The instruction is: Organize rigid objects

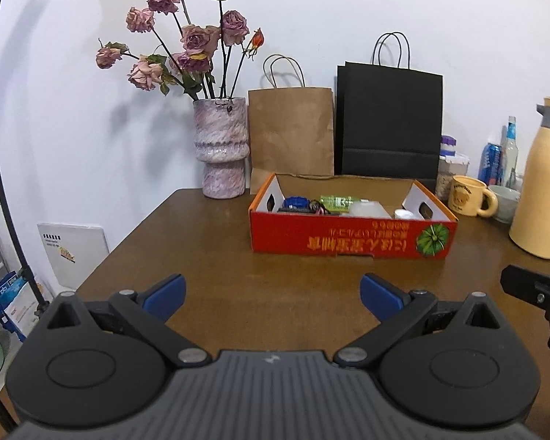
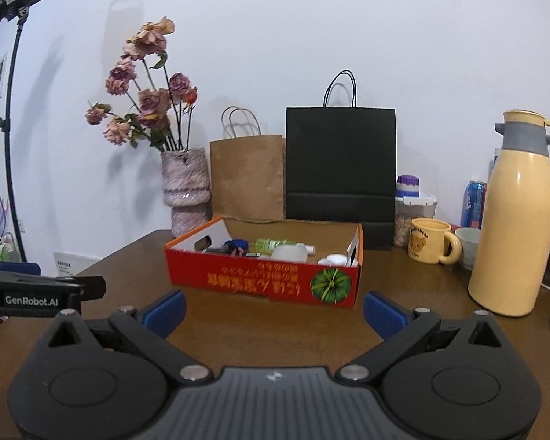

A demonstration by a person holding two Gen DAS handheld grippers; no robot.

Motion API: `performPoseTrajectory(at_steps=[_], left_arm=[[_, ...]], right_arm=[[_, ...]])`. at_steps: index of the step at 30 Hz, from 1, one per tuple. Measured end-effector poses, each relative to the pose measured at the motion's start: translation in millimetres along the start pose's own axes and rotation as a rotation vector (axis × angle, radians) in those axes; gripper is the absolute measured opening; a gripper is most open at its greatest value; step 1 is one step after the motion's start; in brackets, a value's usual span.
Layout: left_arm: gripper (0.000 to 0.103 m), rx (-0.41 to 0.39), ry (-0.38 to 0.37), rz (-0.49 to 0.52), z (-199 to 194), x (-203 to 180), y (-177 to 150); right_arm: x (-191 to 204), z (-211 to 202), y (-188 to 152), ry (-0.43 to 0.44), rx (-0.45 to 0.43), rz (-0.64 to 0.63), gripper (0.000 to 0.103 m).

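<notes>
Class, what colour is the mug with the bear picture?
The mug is pale yellow with a brown bear print, clearest in the right wrist view.

A glossy dark wooden table (image 1: 201, 242) holds a red printed cardboard box (image 1: 352, 236), a rough mottled pink ceramic vase (image 1: 222, 146), matt brown (image 1: 291, 135) and black paper bags (image 1: 390, 117), and a smooth cream plastic jug (image 2: 513, 227).

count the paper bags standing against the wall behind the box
2. A brown paper bag stands right of the vase; a black paper bag stands beside it, directly behind the red box. None other shows, though one could hide behind.
</notes>
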State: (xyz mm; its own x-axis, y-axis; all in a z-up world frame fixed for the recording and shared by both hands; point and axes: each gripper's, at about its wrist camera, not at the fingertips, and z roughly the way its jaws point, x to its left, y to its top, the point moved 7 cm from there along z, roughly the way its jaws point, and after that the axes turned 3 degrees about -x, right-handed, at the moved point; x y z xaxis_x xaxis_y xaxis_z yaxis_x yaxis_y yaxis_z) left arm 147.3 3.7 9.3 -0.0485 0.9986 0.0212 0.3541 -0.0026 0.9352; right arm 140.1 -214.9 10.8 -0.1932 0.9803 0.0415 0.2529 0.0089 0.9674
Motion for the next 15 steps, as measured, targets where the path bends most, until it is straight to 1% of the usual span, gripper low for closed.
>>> performPoseTrajectory(at_steps=[6, 15], left_arm=[[0.103, 0.01, 0.0, 0.0, -19, 3, -16], [0.103, 0.013, -0.006, 0.008, -34, 1, -29]], right_arm=[[6, -19, -16, 0.006, 0.022, -0.002, 0.103], [9, -29, -21, 0.012, 0.024, -0.005, 0.103]])
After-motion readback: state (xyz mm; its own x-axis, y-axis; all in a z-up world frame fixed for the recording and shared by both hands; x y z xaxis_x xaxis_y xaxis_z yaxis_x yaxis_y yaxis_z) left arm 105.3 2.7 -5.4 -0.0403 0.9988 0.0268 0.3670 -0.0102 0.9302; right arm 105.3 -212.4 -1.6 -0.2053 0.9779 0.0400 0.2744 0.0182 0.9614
